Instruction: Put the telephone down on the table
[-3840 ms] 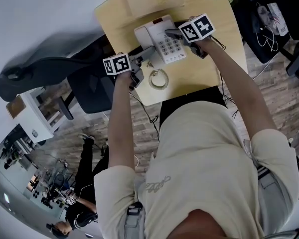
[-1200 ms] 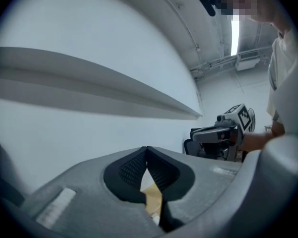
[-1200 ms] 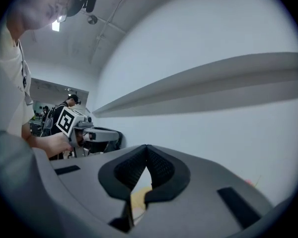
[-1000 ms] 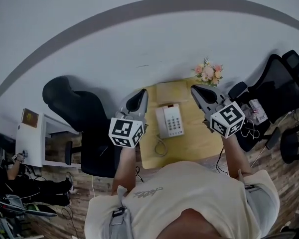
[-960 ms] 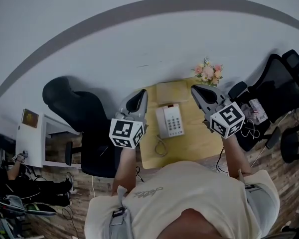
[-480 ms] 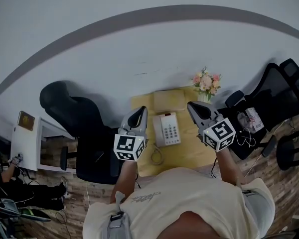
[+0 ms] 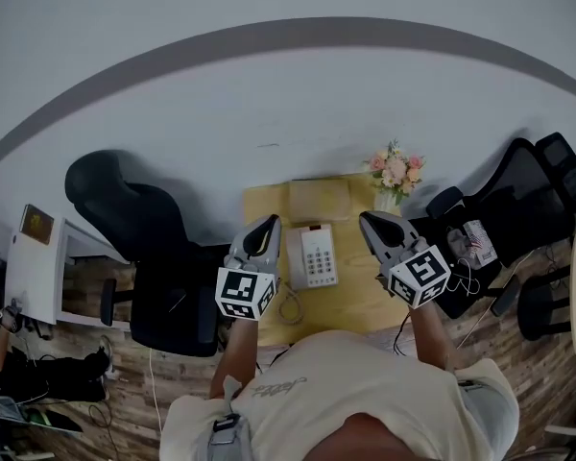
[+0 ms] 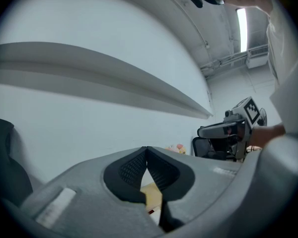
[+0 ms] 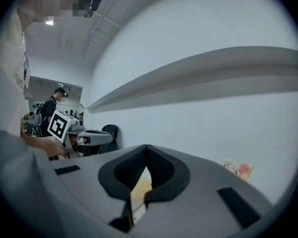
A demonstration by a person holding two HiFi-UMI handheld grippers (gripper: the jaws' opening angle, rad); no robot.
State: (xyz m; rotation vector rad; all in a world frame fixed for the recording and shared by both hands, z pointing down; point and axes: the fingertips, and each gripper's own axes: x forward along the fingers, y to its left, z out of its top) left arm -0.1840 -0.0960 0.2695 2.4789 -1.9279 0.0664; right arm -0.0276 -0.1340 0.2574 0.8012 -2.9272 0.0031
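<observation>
Against the pale wall stands a small wooden table (image 7: 365, 301), with a black office chair (image 7: 144, 248) close on its left and a second chair (image 7: 528, 190) on its right. A bunch of flowers (image 7: 396, 169) sits at the table's far right corner, and a flat tan box (image 7: 319, 200) lies along its far edge. The telephone (image 7: 312, 255) lies flat on the tabletop between the two grippers. It is pale, keypad up, with the handset along its left side and a coiled cord (image 7: 288, 307) curling near the front edge. The left gripper (image 7: 266, 223) and right gripper (image 7: 368, 221) hover above either side of it, apart from it. Each has its jaws pressed together and holds nothing.
</observation>
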